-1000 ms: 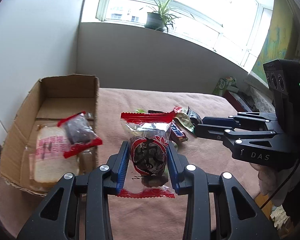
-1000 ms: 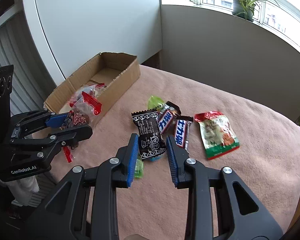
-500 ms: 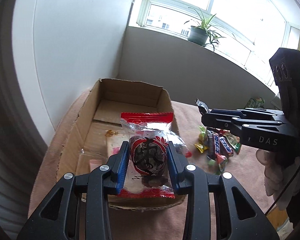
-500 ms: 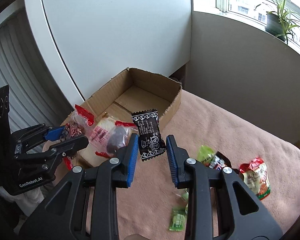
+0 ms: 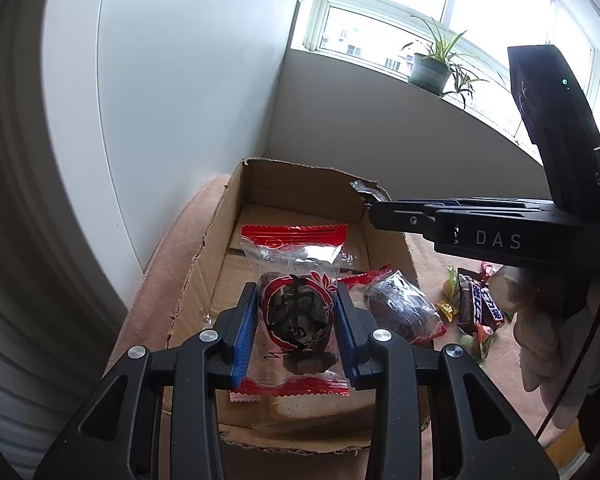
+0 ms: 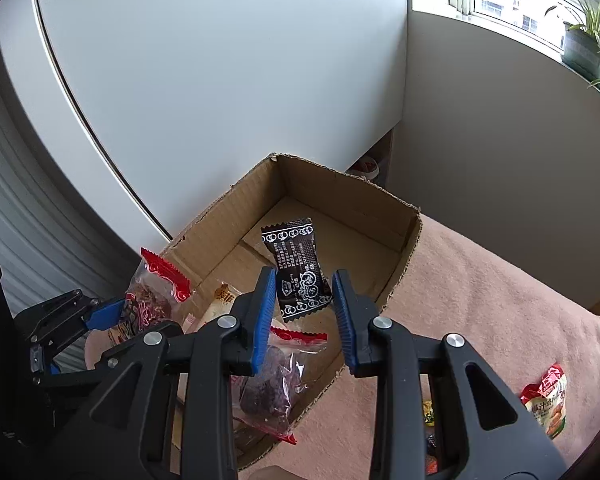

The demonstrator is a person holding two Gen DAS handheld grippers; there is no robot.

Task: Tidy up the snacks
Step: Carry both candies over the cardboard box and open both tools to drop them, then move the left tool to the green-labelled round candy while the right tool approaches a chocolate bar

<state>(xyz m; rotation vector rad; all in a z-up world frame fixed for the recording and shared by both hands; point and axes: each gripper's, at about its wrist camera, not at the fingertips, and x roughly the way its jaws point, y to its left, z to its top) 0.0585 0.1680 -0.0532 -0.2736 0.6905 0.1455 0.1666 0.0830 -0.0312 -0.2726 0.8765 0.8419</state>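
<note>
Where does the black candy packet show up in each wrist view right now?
Left wrist: only the black candy packet's crinkled end shows, at the right gripper's tip, by the cardboard box's far rim.
Right wrist: centre, between the right gripper's blue pads, over the box.
Shared landmark: the cardboard box.

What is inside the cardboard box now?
In the cardboard box lie a dark snack in a red-edged wrapper and wrapped bread. The claws hide part of the floor.
</note>
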